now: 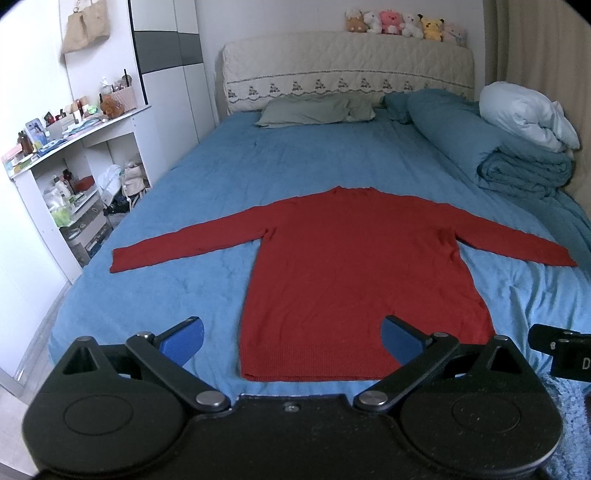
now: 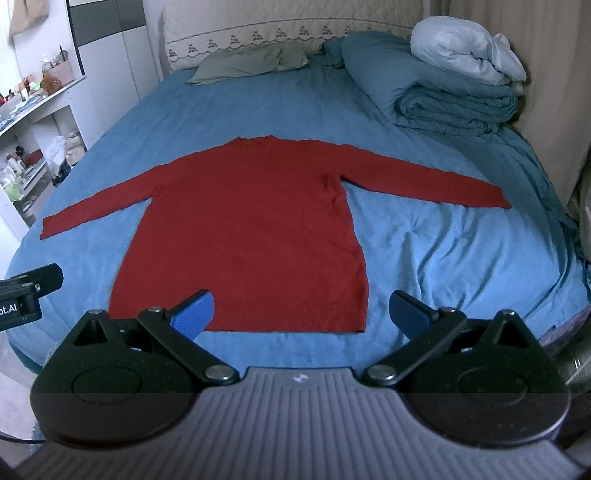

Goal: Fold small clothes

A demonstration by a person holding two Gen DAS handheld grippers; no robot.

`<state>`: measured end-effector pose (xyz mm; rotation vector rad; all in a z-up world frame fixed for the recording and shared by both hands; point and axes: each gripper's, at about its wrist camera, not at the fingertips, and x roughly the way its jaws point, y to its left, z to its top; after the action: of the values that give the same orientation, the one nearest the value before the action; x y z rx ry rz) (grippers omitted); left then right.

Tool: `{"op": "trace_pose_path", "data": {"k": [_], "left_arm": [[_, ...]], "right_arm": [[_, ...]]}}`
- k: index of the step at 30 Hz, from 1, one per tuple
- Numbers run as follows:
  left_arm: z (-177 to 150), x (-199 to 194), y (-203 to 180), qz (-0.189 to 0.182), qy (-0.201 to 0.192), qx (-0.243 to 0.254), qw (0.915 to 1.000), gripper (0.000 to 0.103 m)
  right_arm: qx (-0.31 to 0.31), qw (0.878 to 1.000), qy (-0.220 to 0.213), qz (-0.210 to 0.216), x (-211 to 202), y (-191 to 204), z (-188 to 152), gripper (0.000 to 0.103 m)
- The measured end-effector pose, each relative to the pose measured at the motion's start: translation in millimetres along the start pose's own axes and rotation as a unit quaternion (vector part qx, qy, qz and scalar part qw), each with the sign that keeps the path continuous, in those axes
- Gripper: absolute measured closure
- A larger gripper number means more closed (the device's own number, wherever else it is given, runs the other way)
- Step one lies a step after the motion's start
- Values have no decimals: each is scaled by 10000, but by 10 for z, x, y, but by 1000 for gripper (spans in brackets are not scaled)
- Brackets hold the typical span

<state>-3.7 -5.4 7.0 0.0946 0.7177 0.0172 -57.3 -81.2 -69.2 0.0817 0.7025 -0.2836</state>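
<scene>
A red long-sleeved sweater (image 1: 354,266) lies flat on the blue bed sheet (image 1: 221,177), both sleeves spread out to the sides, hem toward me. It also shows in the right wrist view (image 2: 251,229). My left gripper (image 1: 291,338) is open and empty, above the hem's left half. My right gripper (image 2: 301,314) is open and empty, above the hem's right corner. Each gripper's body shows at the edge of the other's view, the right one (image 1: 565,354) and the left one (image 2: 26,295).
A folded blue duvet (image 1: 480,147) with a white pillow (image 1: 524,114) lies at the bed's far right. A grey-green pillow (image 1: 317,110) lies by the headboard (image 1: 347,66), with plush toys (image 1: 402,24) on top. A cluttered white shelf (image 1: 74,166) stands left of the bed.
</scene>
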Motion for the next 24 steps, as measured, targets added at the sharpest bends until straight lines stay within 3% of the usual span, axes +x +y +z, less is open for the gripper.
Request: {"op": "trace_pose_path", "data": {"k": [18,24], "left_arm": [[30,-26,-13,63,-12,52,10000,0],[282,27,-112,297,-219,238,9990,0]], "right_arm": [[-9,10000,-10,-2,6,-18,-6,0],[58,9999,-154,-47,-12,-123,102,0]]}}
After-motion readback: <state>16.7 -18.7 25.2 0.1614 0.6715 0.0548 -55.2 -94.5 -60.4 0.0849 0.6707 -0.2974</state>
